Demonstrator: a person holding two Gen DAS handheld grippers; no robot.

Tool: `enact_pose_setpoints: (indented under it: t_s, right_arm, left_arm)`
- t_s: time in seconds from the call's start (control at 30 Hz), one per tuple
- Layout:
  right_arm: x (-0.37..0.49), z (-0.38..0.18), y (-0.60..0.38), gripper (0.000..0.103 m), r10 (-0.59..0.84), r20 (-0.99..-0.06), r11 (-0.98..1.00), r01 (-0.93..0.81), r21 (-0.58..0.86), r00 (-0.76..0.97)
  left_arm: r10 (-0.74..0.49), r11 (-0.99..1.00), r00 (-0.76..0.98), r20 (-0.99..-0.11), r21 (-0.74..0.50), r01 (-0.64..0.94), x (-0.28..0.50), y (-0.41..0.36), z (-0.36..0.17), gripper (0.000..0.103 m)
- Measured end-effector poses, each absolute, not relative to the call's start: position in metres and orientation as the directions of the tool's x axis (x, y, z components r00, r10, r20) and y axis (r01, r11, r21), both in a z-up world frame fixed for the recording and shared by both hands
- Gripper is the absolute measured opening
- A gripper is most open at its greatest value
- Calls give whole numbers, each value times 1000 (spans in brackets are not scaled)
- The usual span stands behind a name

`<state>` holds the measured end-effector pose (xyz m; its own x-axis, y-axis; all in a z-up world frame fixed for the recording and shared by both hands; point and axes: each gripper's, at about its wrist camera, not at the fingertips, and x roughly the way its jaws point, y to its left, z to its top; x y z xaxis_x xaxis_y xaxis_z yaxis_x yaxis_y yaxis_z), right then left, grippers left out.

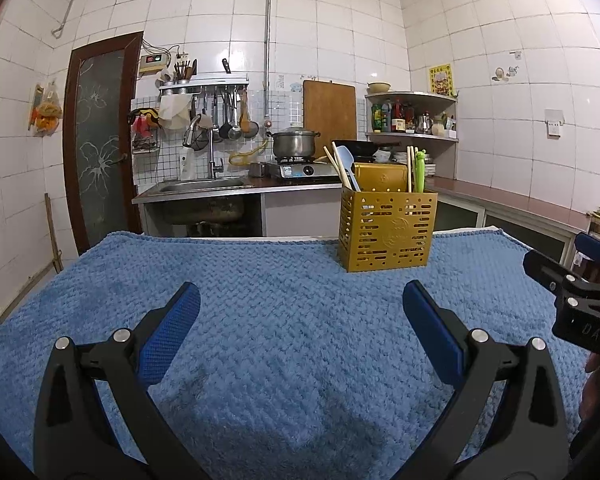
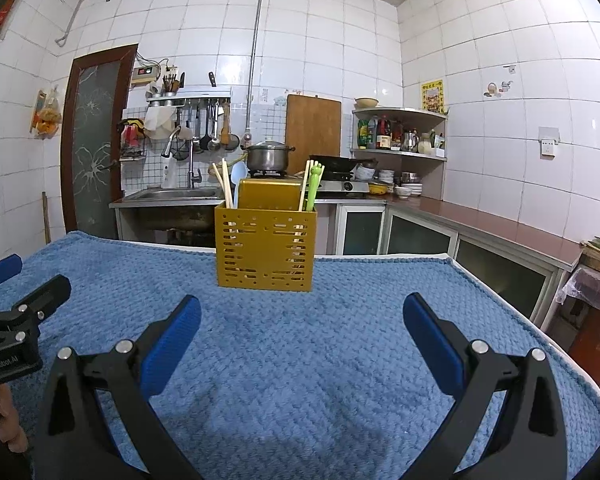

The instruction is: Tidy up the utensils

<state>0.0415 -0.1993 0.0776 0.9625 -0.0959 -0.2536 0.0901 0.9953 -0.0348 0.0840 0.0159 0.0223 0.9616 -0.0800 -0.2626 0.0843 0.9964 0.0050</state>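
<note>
Utensil holder (image 2: pixel 265 248) standing upright at the far side of the blue towel (image 2: pixel 300 360).
Chopsticks (image 2: pixel 225 184), a pale spoon (image 2: pixel 239 176) and a green utensil (image 2: pixel 314 186) stand inside; left gripper (image 1: pixel 301 320) and right gripper (image 2: pixel 302 332) both spread wide, empty.

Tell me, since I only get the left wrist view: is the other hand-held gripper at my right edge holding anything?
Observer: No. The right wrist view shows the right hand-held gripper open, with only the blue towel between its fingers.
Operator: What is hidden behind the yellow holder?
Observer: From the right wrist view, a yellow bowl sits on the counter, to the right of the yellow holder and near the stove.
Operator: Anything past my right edge?
Observer: Yes, clear plastic is draped over a reddish box at the counter's end.
</note>
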Motion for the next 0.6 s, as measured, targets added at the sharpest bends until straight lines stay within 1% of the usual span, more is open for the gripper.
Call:
enact_pose_setpoints:
  t_s: [0.6]
  right_arm:
    - [40,78,-200,99,-101,-250,995,96,-35,963]
  left_arm:
    - [-83,996,961,-265,10,89,86,18,20,98]
